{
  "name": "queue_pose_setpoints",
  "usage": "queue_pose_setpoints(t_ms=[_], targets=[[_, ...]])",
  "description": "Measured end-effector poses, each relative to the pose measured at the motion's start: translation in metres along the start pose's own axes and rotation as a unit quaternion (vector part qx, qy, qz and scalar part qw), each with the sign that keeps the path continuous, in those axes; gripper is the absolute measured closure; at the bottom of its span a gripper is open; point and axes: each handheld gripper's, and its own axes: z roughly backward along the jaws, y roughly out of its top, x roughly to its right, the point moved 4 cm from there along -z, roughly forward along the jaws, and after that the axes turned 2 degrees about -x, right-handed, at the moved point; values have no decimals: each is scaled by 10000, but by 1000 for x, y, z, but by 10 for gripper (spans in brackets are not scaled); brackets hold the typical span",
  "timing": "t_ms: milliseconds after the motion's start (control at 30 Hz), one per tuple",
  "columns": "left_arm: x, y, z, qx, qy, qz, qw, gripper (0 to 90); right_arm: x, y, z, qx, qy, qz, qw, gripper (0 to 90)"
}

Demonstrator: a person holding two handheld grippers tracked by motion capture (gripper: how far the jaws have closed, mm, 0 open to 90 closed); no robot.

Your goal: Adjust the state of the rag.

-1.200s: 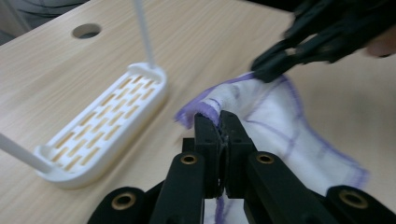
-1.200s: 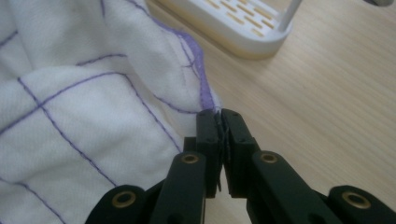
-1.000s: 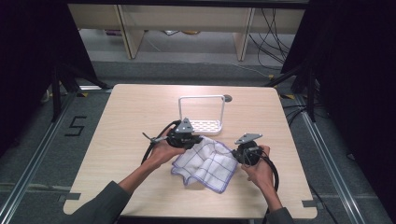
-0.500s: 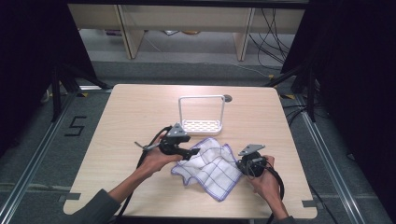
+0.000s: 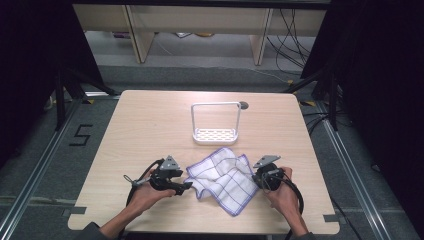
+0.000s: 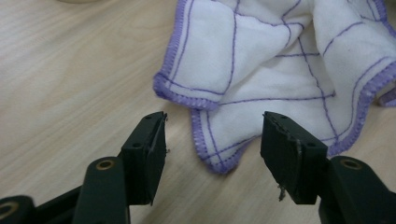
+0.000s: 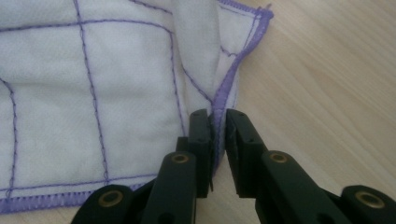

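Note:
A white cloth (image 5: pixel 222 177) with purple grid lines and purple hem lies rumpled on the wooden table near its front edge. My left gripper (image 5: pixel 185 186) sits at the cloth's left side, jaws open, with a hemmed corner of the cloth (image 6: pixel 219 158) lying on the table between them. My right gripper (image 5: pixel 256 176) is at the cloth's right edge. In the right gripper view its jaws are shut on the purple hem of the cloth (image 7: pixel 93 93), pinching a raised fold (image 7: pixel 218 122).
A white wire rack (image 5: pixel 215 122) with a perforated base stands upright behind the cloth at mid-table. A round grommet hole (image 5: pixel 243 105) lies just behind it. Bare tabletop (image 5: pixel 145 130) spreads to the left and right.
Both hands have drawn back toward the table's front edge and apart. The cloth moved nearer with them and lies more spread out. The left gripper's jaws now stand apart at the cloth's corner.

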Motion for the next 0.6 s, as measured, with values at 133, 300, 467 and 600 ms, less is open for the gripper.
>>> queue_pose_setpoints(t_ms=[133,300,467,600], targets=[[8,1,-2,-47,-69,-284,9996,538,3,7,6,147,-120,10,9998,691],[13,0,-11,-99,-43,-620,9980,737,-3,38,19,709,-60,182,9973,591],[12,0,-13,-57,-7,-868,9962,851,-9,82,14,1044,83,346,9939,530],[12,0,-12,14,-89,-974,9952,864,-17,112,-11,897,588,345,9936,452]])
